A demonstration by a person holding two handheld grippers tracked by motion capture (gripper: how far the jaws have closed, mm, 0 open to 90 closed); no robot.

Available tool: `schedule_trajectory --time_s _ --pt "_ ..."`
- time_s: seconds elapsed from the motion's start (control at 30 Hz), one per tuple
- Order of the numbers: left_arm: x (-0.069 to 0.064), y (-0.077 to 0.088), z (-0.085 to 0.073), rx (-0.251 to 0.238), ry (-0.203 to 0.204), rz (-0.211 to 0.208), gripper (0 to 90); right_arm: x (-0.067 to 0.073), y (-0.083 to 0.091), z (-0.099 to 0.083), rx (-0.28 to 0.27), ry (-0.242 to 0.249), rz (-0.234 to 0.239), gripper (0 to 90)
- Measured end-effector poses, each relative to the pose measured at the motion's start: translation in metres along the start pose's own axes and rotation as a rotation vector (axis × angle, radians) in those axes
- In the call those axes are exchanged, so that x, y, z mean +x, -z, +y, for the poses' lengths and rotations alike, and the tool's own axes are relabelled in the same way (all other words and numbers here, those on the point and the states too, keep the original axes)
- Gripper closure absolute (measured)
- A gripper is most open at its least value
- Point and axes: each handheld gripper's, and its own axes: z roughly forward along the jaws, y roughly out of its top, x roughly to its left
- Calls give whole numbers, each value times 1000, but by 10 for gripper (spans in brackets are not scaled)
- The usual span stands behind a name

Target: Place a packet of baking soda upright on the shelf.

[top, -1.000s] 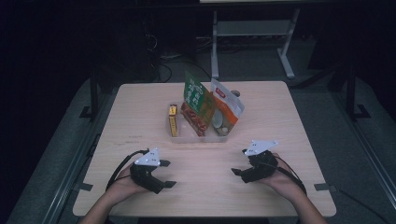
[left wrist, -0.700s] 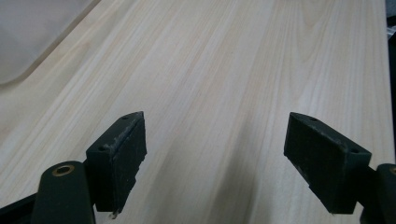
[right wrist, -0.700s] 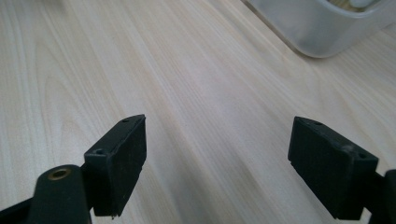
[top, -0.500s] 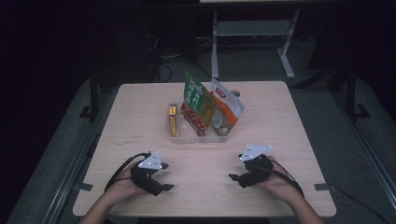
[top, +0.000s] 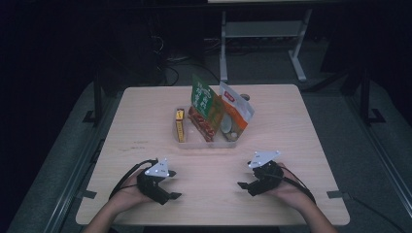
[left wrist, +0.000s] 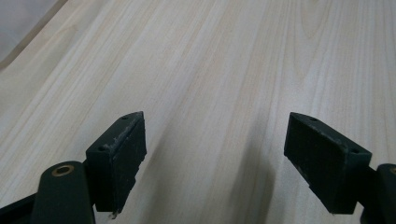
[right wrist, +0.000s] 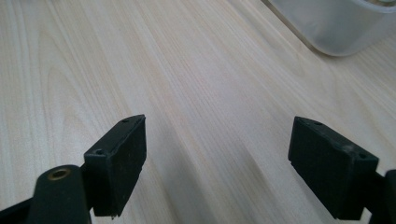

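Observation:
A clear plastic tray (top: 192, 142) sits mid-table holding upright snack packs: a yellow box (top: 180, 124), a red pack (top: 202, 123), a green bag (top: 204, 99) and a white-and-orange bag (top: 235, 112). Near the front edge, my left gripper (top: 171, 195) rests low over the wood, its jaws pointing toward the table's middle. My right gripper (top: 244, 186) mirrors it at the right, jaws pointing left. In the left gripper view the gripper (left wrist: 215, 154) is open over bare wood. In the right gripper view the gripper (right wrist: 217, 158) is open too, with the tray's corner (right wrist: 334, 25) ahead at upper right.
The light wooden table (top: 145, 111) has bare wood around the tray. Beyond its far edge stands a white metal frame (top: 262, 34) on a dark floor with cables. A person's hands come in from the bottom.
Both hands with their grippers have drifted slightly toward the front edge of the table. The jaws stay as wide as before.

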Motion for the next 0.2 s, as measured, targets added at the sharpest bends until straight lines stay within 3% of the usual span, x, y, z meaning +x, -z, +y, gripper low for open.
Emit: schedule_trajectory --time_s 0.2 --pt "-1 0 0 -8 4 -4 204 0 0 -1 -8 5 5 187"
